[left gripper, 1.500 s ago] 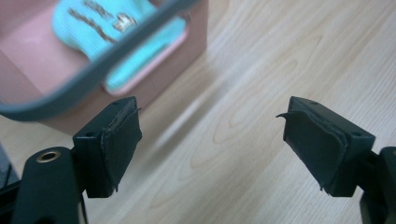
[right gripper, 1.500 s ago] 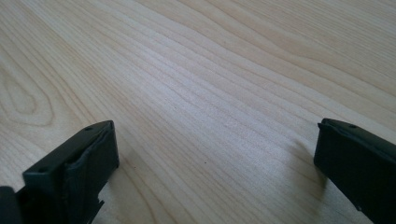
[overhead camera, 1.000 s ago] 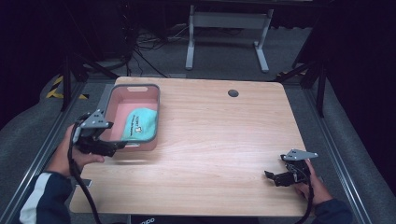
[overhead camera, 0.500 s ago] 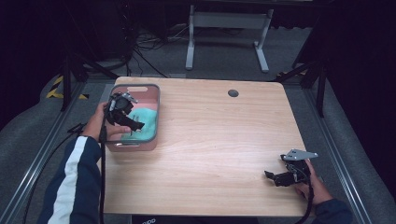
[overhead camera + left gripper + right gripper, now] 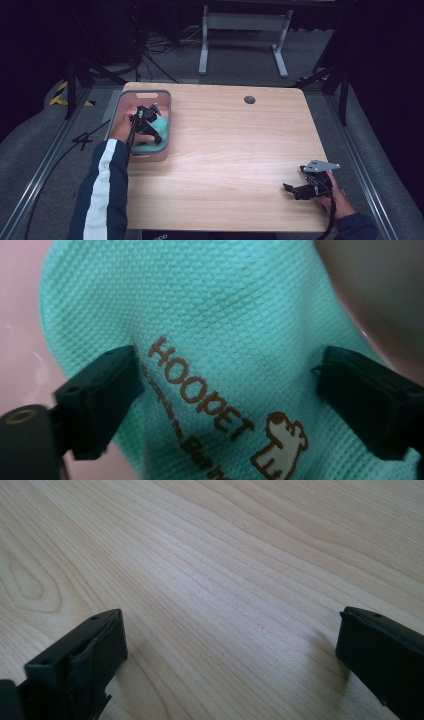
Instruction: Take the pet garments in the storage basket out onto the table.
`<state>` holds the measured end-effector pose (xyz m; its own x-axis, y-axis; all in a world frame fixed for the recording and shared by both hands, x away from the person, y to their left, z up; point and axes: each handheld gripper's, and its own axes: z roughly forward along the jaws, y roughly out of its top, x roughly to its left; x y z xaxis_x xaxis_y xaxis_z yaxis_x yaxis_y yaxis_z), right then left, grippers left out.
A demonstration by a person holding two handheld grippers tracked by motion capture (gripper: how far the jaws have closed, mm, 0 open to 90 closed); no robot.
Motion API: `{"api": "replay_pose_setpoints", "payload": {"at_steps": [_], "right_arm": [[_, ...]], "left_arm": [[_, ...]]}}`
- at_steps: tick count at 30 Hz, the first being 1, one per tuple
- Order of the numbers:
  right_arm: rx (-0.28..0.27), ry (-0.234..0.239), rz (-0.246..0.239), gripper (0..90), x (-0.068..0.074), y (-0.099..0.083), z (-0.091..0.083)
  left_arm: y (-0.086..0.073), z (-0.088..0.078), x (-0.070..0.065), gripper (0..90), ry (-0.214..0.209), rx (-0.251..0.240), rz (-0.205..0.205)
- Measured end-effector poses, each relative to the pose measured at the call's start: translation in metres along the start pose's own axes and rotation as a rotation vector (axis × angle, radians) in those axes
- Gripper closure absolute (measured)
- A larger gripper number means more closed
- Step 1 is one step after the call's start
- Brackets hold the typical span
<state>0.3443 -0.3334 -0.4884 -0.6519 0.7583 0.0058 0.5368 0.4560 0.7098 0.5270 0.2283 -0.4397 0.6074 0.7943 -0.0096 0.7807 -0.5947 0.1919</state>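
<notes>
Teal cloth (image 5: 235, 325) now sits between the lowered left claw's (image 5: 225, 390) spread jaws.

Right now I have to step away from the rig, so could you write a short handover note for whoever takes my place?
Left claw: open, down inside the pink tub at the table's left rear, jaws straddling the teal cloth printed HOOPET, not closed on it.
Right claw: open, holding nothing, low over bare wooden table at the near right corner.
Done: left claw is in position over the cloth.
Left: close on the cloth and lift it out of the tub.
</notes>
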Motion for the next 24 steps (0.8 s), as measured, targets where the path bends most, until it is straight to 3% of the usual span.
{"api": "replay_pose_setpoints", "payload": {"at_steps": [3, 8, 12, 14, 15, 16, 17, 18, 20, 23, 24], "right_arm": [[0.0, 0.0, -0.001, 0.3, 0.0, 0.0, 0.0], [0.0, 0.0, -0.001, 0.3, 0.0, 0.0, 0.0], [0.0, 0.0, -0.001, 0.3, 0.0, 0.0, 0.0], [0.0, 0.0, -0.001, 0.3, 0.0, 0.0, 0.0], [0.0, 0.0, -0.001, 0.3, 0.0, 0.0, 0.0], [0.0, 0.0, -0.001, 0.3, 0.0, 0.0, 0.0], [0.0, 0.0, -0.001, 0.3, 0.0, 0.0, 0.0], [0.0, 0.0, -0.001, 0.3, 0.0, 0.0, 0.0], [-0.002, 0.0, 0.002, 0.6, 0.0, 0.0, 0.0], [-0.002, 0.001, 0.001, 0.6, 0.0, 0.0, 0.0], [-0.002, 0.0, 0.002, 0.6, 0.0, 0.0, 0.0]], "left_arm": [[-0.002, 0.001, 0.003, 8.6, -0.029, -0.001, -0.034], [0.0, 0.0, 0.002, 11.7, -0.031, 0.02, -0.03], [0.004, -0.004, -0.002, 26.6, -0.05, 0.045, 0.01], [0.004, -0.006, -0.002, 38.4, -0.067, 0.047, 0.007], [0.004, -0.007, -0.002, 38.4, -0.077, 0.045, 0.007], [0.002, -0.008, 0.0, 48.3, -0.091, 0.028, 0.007], [0.002, -0.008, 0.0, 52.7, -0.091, 0.028, 0.007], [0.0, -0.009, 0.002, 52.7, -0.103, 0.017, -0.007], [-0.003, -0.01, 0.004, 61.0, -0.118, -0.001, -0.018], [-0.005, -0.01, 0.005, 66.1, -0.126, -0.02, -0.005], [-0.006, -0.012, 0.005, 67.6, -0.106, -0.023, -0.007]]}}
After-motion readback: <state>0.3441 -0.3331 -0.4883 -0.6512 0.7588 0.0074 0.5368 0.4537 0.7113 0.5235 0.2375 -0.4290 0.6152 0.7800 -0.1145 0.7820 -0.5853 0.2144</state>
